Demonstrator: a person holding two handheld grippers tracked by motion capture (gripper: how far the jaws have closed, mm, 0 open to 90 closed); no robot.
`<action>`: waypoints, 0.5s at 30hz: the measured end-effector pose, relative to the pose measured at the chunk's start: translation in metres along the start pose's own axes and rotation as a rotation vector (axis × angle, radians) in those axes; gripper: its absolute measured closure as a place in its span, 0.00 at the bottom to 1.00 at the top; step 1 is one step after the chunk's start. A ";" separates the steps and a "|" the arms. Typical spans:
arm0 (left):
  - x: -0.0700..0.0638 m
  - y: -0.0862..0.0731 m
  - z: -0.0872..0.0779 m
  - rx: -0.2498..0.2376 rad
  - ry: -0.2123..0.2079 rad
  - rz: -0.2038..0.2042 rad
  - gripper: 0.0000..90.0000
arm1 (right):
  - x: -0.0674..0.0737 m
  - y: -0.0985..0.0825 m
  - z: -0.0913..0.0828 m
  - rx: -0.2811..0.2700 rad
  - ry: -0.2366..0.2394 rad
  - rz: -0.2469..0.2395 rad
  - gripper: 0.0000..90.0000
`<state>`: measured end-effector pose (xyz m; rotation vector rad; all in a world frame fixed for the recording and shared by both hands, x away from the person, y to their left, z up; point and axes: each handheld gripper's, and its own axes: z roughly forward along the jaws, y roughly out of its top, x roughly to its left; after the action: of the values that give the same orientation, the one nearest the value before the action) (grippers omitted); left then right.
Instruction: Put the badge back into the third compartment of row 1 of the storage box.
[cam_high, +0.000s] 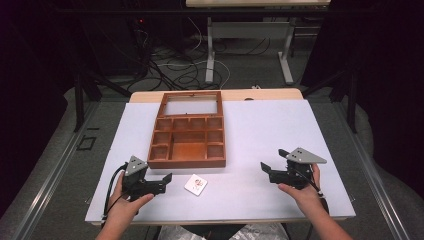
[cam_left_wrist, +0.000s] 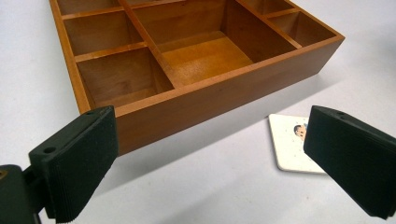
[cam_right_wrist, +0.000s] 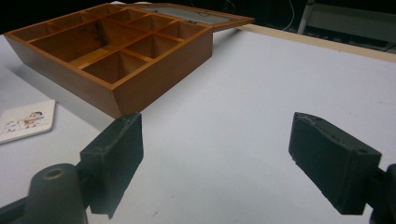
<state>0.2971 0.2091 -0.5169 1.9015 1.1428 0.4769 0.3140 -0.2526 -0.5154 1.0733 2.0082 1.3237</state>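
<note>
A brown wooden box (cam_high: 187, 161) with several open compartments stands in the middle of the white table, its glass-paned lid (cam_high: 192, 106) folded back flat behind it. A small white card (cam_high: 195, 184) with a cartoon print lies just in front of the box. My left gripper (cam_high: 166, 182) rests on the table left of the card, open and holding nothing. In the left gripper view the box (cam_left_wrist: 205, 100) is straight ahead and the card (cam_left_wrist: 289, 149) lies by the right jaw. My right gripper (cam_high: 273, 161) is open and holding nothing, to the right of the box. The right gripper view has the box (cam_right_wrist: 154, 84) and the card (cam_right_wrist: 25, 121) at its left.
The white table top (cam_high: 280, 125) extends wide to the right of the box. A light wooden strip (cam_high: 270, 94) runs along the far edge. Beyond it a desk frame (cam_high: 247, 30) and cables (cam_high: 170, 65) stand on the floor.
</note>
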 end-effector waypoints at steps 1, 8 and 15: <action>-0.001 0.001 0.000 -0.002 0.001 -0.003 0.04 | 0.000 0.000 -0.001 0.006 -0.003 -0.008 0.20; -0.008 0.006 -0.001 0.024 -0.010 -0.012 0.09 | -0.007 -0.002 -0.003 0.012 -0.010 0.038 0.20; -0.016 0.015 0.000 0.036 -0.018 0.012 0.11 | -0.008 -0.003 -0.003 0.028 -0.015 0.048 0.21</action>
<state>0.2967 0.1920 -0.5029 1.9410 1.1356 0.4475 0.3151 -0.2610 -0.5170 1.1476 2.0079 1.3113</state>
